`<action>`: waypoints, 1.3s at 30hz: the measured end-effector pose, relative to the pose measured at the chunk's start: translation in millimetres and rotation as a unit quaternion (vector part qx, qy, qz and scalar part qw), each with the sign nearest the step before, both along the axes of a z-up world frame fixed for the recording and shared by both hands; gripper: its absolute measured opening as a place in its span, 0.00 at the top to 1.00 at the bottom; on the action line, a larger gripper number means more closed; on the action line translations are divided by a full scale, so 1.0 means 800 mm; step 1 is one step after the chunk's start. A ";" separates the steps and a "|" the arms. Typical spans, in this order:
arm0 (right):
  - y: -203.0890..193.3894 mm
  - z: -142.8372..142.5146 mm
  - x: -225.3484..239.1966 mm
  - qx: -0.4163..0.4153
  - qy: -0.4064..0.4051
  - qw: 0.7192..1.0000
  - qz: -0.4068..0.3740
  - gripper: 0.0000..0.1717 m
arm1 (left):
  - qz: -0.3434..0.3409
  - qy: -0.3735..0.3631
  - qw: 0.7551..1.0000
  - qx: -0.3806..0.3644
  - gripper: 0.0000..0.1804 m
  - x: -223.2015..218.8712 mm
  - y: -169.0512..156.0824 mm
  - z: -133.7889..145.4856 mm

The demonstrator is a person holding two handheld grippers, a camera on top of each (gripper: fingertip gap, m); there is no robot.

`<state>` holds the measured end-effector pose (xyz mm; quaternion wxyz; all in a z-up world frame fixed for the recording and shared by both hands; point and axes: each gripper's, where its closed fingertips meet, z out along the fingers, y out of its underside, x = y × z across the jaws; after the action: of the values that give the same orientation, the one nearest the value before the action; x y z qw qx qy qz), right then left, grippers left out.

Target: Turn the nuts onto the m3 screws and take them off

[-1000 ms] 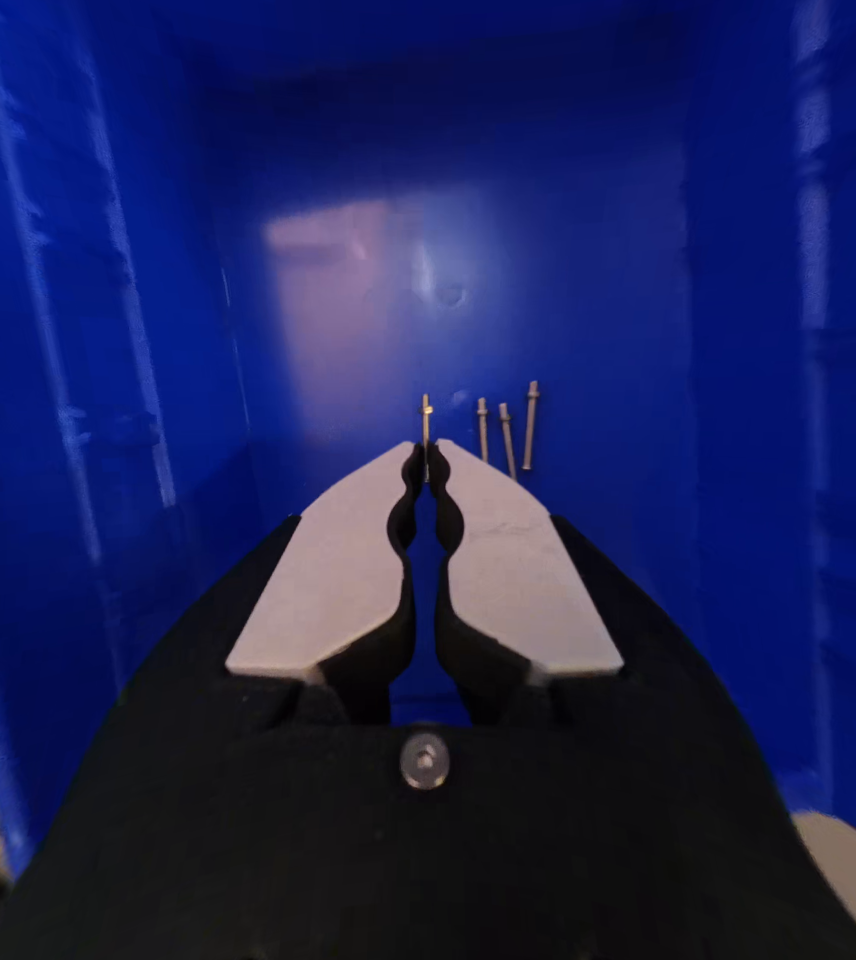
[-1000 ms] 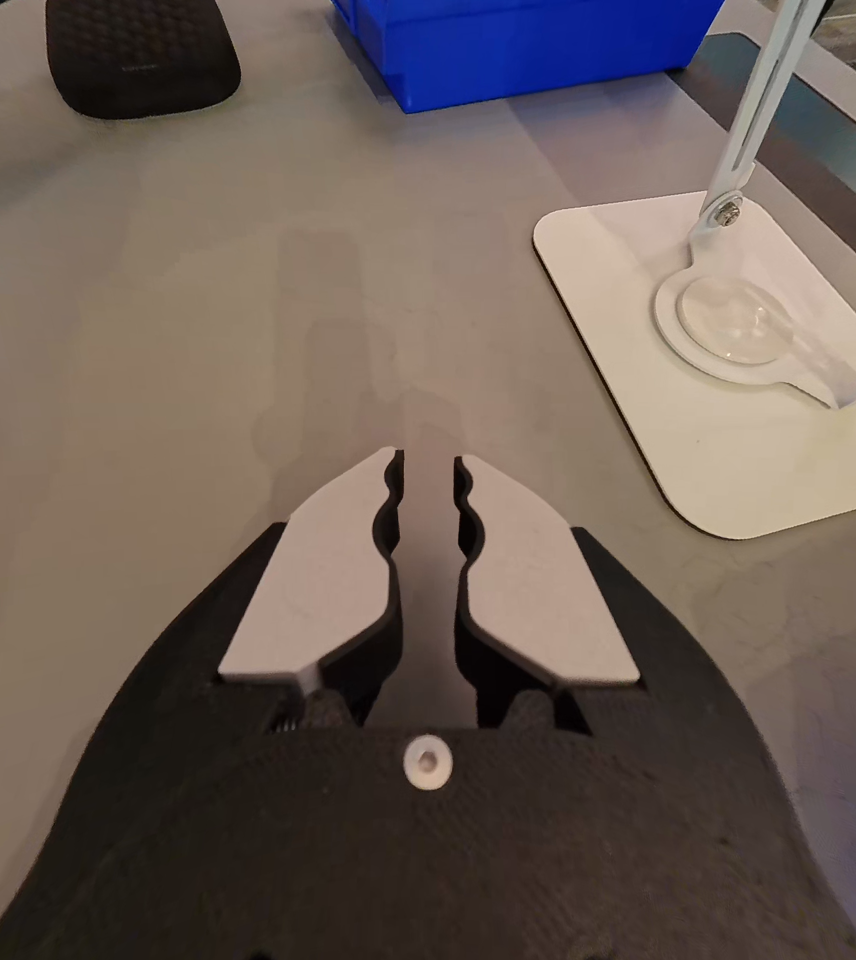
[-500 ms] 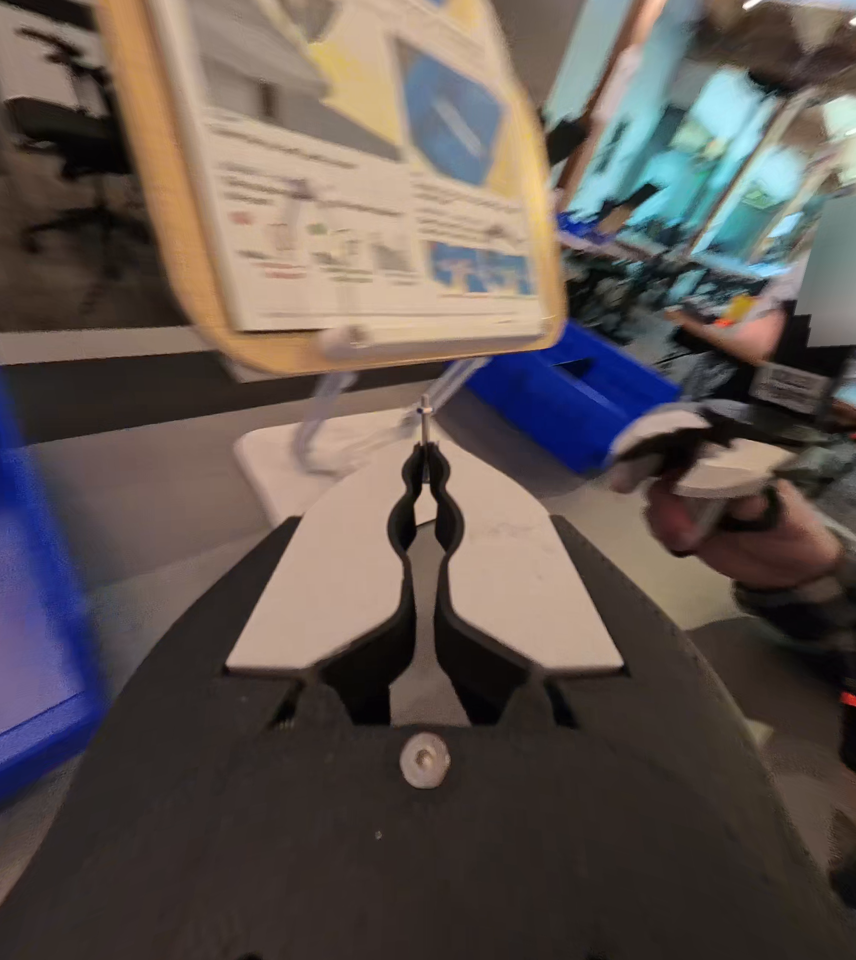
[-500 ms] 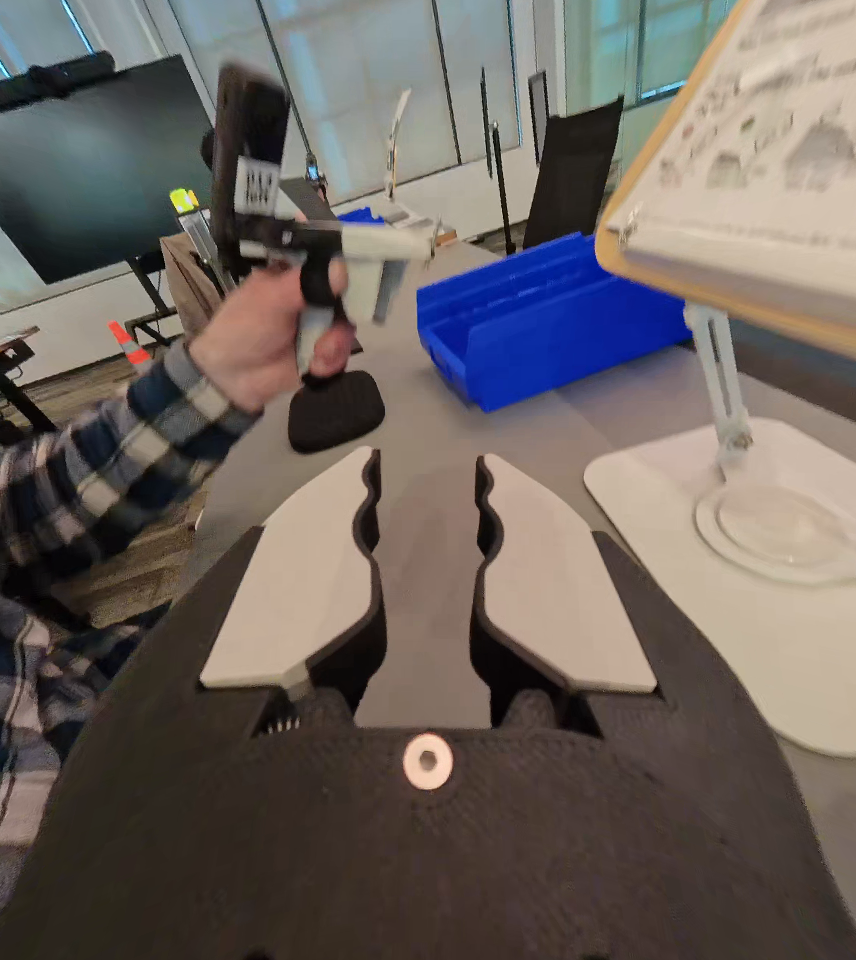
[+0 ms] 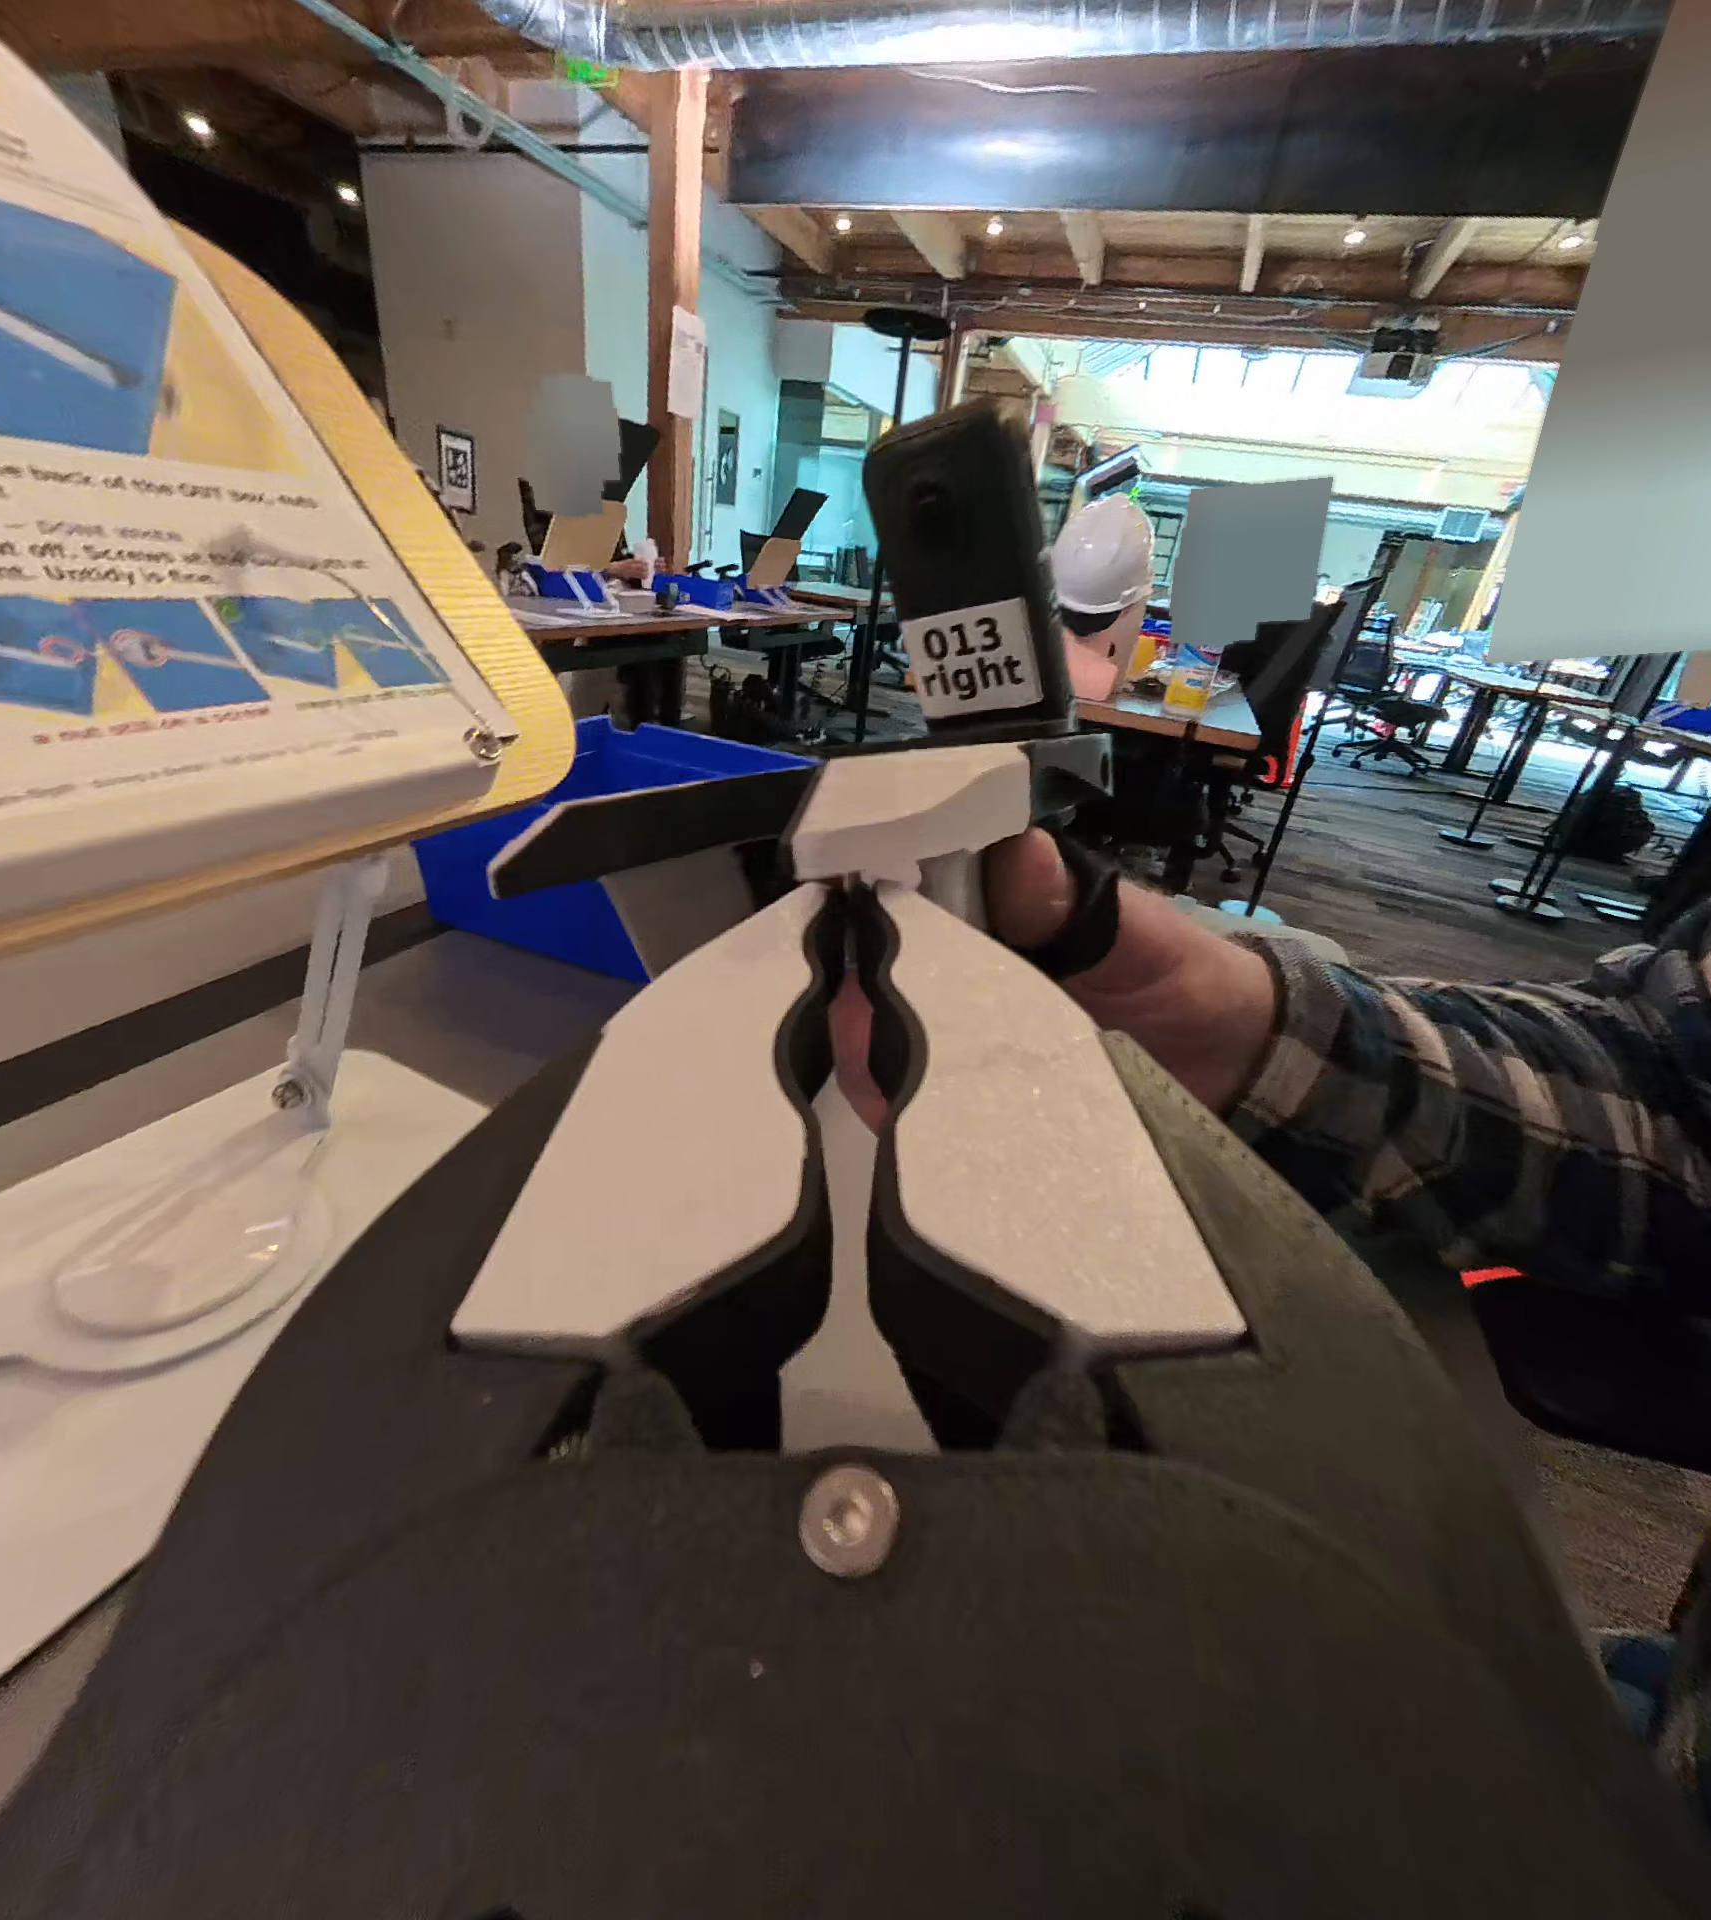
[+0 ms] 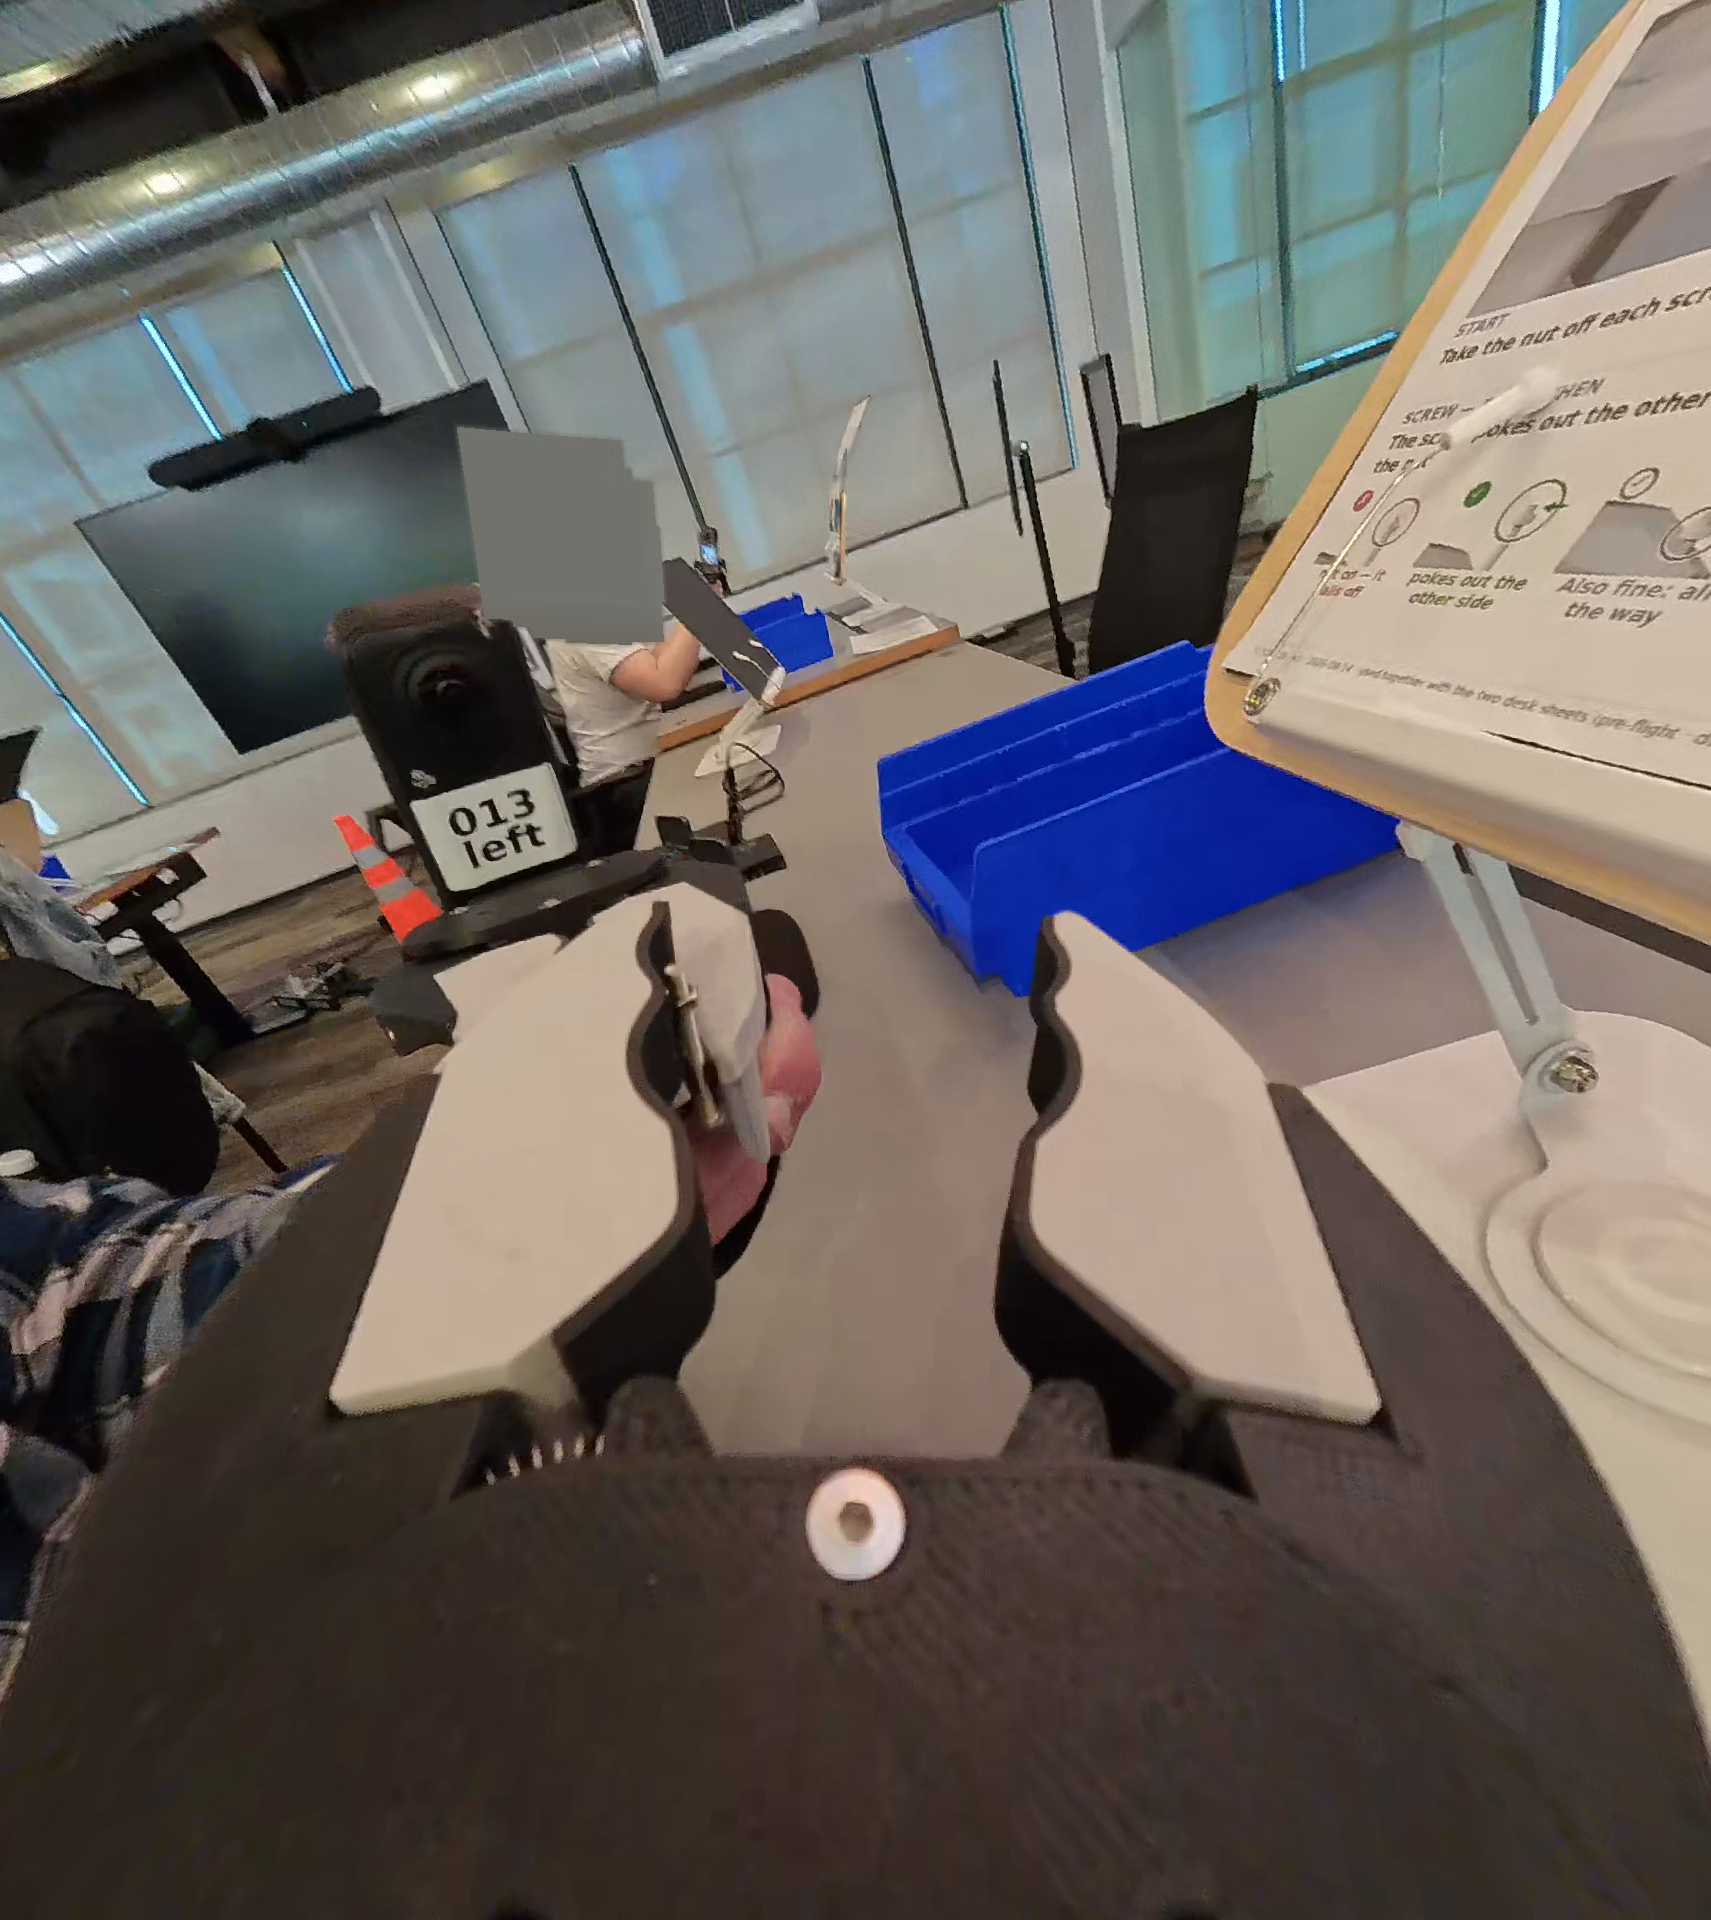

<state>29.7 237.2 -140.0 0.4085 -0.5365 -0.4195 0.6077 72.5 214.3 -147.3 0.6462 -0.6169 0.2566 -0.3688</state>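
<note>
My left tool (image 5: 849,914) is closed on a thin screw (image 6: 693,1049); my right tool (image 6: 846,971) gapes wide, empty, just beside it.

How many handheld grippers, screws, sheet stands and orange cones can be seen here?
Grippers: 2 (left gripper, right gripper)
Screws: 1 (screw, pinched in the left gripper)
Sheet stands: 1 (sheet stand)
Orange cones: 1 (orange cone)
Total: 5

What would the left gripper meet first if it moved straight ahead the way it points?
Most likely the right gripper, which crosses right beyond the left gripper and its pinched screw. They look very close, though depth is uncertain.
</note>
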 end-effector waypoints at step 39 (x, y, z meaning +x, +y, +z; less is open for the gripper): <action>-0.009 0.024 0.023 0.047 0.033 0.997 0.049 0.67 | -0.069 -0.124 0.990 0.018 0.99 -0.011 -0.004 0.014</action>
<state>47.9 230.1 -120.5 0.4165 -0.4753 -0.4598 0.6238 63.6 211.5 -136.5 0.6569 -0.5354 0.2235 -0.4814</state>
